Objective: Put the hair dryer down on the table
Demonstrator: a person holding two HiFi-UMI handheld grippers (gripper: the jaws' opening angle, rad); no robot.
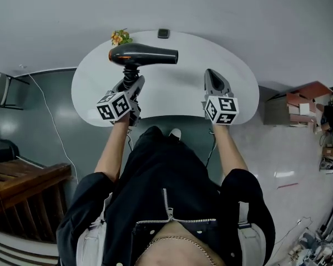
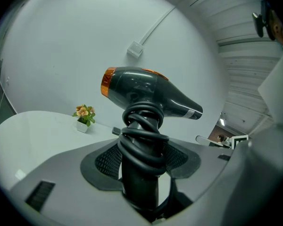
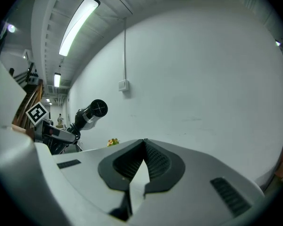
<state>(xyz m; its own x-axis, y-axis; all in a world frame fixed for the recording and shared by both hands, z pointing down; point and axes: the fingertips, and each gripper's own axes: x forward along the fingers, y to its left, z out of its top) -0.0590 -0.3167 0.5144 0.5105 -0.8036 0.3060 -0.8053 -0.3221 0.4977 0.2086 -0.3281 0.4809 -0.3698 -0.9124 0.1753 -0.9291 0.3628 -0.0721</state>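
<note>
One matte black hair dryer (image 1: 141, 55) with a glossy orange band at its rear stands in the grasp of the left gripper (image 1: 134, 87), over the upper-left part of a smooth white table (image 1: 177, 96) with rounded edges; it is lifted, not lying on the surface. In the left gripper view, the two ribbed dark pads clamp the dryer's round handle from either side, handle upright, barrel roughly level, nozzle pointing toward the right of the frame. A thick black cord (image 2: 142, 126) is wound in several loops around the handle just above the pads. The right gripper (image 1: 215, 82), at centre right of the head view, carries nothing: its two grey jaws are clenched, textured pad tips meeting in a point in its own view. Each of the two grippers bears one white cube with black square markers, one at lower left (image 1: 114, 106) and one at lower right (image 1: 222, 110) of the tabletop. Two small items sit at the table's far edge at the top of the frame: one potted plant with orange flowers (image 1: 120, 37) and one small dark flat object (image 1: 164, 33), too small to identify.
</note>
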